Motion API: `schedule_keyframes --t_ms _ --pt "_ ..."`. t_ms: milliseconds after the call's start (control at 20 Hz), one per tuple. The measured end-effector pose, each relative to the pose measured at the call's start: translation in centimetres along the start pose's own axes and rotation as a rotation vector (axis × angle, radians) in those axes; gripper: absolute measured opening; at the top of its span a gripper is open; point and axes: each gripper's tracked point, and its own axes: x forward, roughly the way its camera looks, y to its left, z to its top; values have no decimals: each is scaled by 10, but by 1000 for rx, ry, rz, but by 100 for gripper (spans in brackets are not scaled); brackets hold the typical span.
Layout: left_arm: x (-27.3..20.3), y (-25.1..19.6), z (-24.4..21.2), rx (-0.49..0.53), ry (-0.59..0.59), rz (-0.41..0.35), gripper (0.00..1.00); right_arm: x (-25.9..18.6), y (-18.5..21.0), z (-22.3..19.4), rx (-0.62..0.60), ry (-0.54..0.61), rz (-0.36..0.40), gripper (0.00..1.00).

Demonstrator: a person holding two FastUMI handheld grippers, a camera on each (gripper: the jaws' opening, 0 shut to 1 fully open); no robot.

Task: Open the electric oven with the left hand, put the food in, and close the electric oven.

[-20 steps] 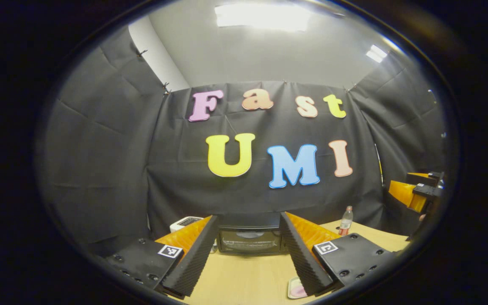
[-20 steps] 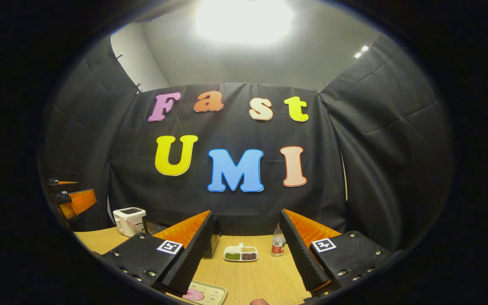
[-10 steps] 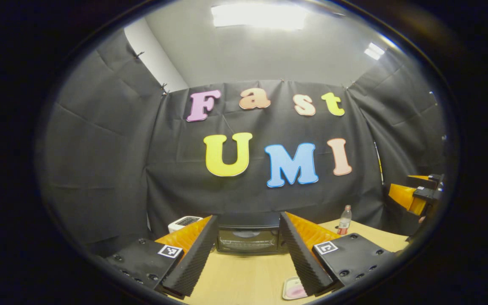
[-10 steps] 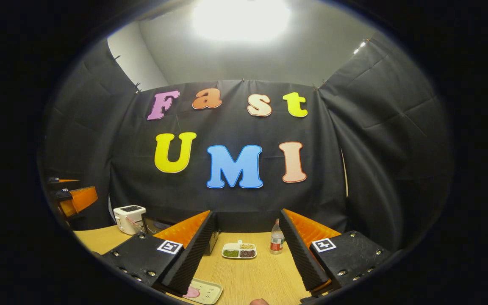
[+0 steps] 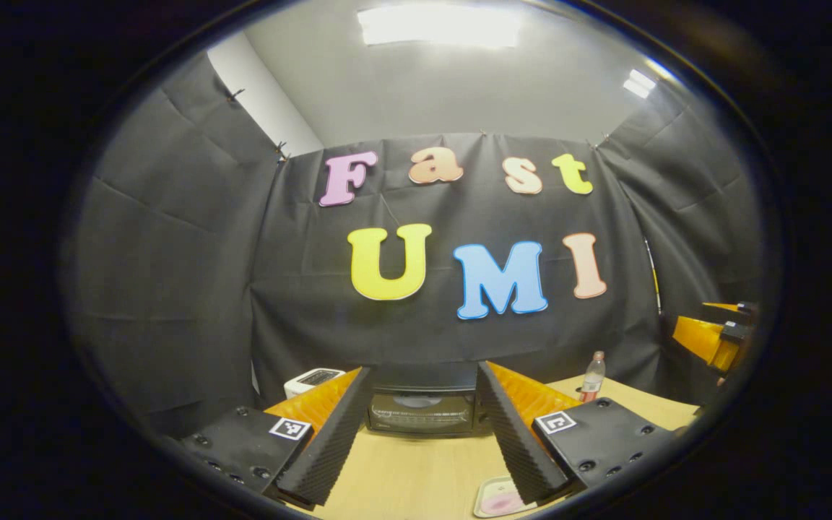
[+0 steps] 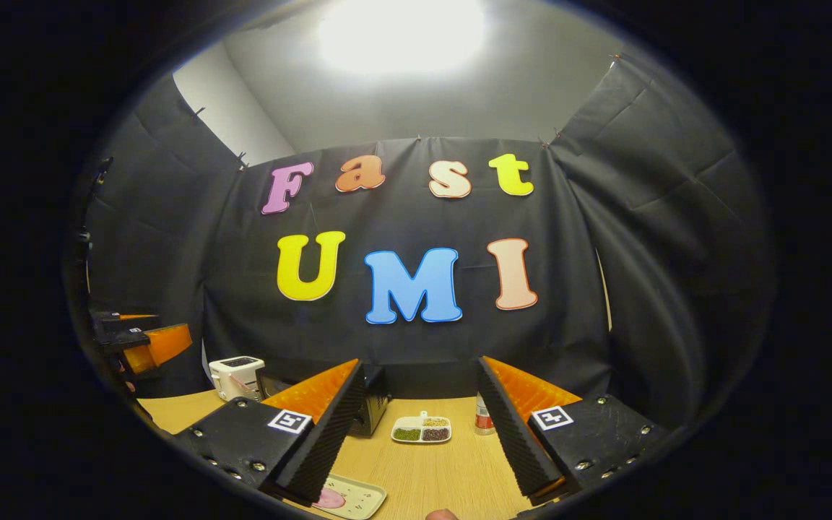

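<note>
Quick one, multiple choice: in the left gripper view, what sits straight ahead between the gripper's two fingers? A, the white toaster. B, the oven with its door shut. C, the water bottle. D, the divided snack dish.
B: the oven sits framed between the open left gripper's fingers with its door shut, while the toaster is off to its left and the bottle off to its right.

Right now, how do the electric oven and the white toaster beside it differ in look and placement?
The electric oven is black, wide and low with a glass door, shut; the toaster is white, smaller and boxy with dark slots on top. In the left gripper view the oven sits straight ahead between the left tool's fingers, while the toaster stands off to the oven's left, partly hidden behind a finger. Both stand on the wooden table against the back wall.
</note>
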Motion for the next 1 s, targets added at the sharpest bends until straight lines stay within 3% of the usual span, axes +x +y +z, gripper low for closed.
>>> schedule_keyframes --t_ms 50,100,400,1000 --pt "11 1 -1 -12 2 0 90 0 -1 -3 4 8 1 95" --pt "22 1 -3 -25 7 -2 100 3 0 -2 12 4 3 95" --pt "97 12 -28 -27 30 -21 100 27 3 -7 -3 7 -38 95" --pt "237 21 -109 -45 128 -127 100 76 22 -28 -49 62 -150 95"
